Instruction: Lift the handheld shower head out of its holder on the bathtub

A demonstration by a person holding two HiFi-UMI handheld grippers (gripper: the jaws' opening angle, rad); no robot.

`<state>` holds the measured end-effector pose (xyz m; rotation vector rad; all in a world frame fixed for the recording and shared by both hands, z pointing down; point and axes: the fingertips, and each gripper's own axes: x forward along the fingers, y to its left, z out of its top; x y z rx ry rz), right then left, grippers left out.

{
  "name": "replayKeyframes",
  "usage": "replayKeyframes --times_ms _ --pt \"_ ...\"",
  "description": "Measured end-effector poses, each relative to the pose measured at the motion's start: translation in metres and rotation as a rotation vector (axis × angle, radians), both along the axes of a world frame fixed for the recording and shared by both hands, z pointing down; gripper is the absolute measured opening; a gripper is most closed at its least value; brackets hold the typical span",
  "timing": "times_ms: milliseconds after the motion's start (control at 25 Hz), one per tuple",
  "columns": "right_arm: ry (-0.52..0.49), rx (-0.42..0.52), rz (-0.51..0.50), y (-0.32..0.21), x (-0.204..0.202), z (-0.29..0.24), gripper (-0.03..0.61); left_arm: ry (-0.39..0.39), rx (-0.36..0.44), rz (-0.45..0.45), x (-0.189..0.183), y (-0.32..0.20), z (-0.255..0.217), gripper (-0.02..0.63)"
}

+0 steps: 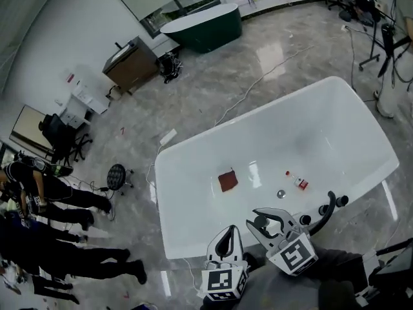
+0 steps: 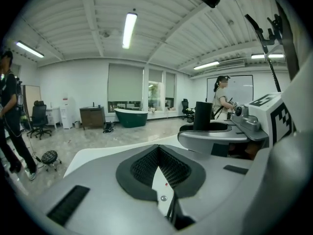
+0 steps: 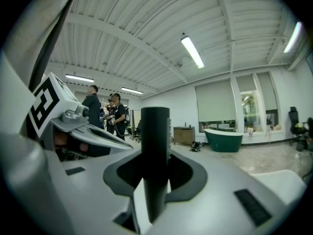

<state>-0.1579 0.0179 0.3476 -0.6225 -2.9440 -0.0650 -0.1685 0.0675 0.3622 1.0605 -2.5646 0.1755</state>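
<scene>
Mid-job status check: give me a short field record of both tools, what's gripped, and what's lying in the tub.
right tool: shut on black upright handle, apparently the shower head's
left tool: shut, nothing between the jaws, beside the right tool at the tub's near rim
bathtub: white, freestanding
inside tub: dark red cloth, small bottle, drain
near rim: black curved fixture with knobs, right of the right tool
holder: cannot tell whether the handle is clear of it
</scene>
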Motion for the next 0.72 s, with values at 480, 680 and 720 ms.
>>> replayKeyframes --times_ms 480,680,720 --pt "-0.009 -0.026 -0.244 0.029 0.058 0.009 0.112 0.019 -0.040 -0.292 0.075 0.039 0.006 0.003" --pt "-0.043 0.006 -0.258 0.035 0.065 -0.001 0.112 -0.002 -0.016 -0.323 0.086 0.048 0.003 0.003" --pt "-0.056 0.018 -0.256 0.039 0.069 -0.004 0.112 -0.008 -0.009 -0.325 0.091 0.052 0.004 0.003"
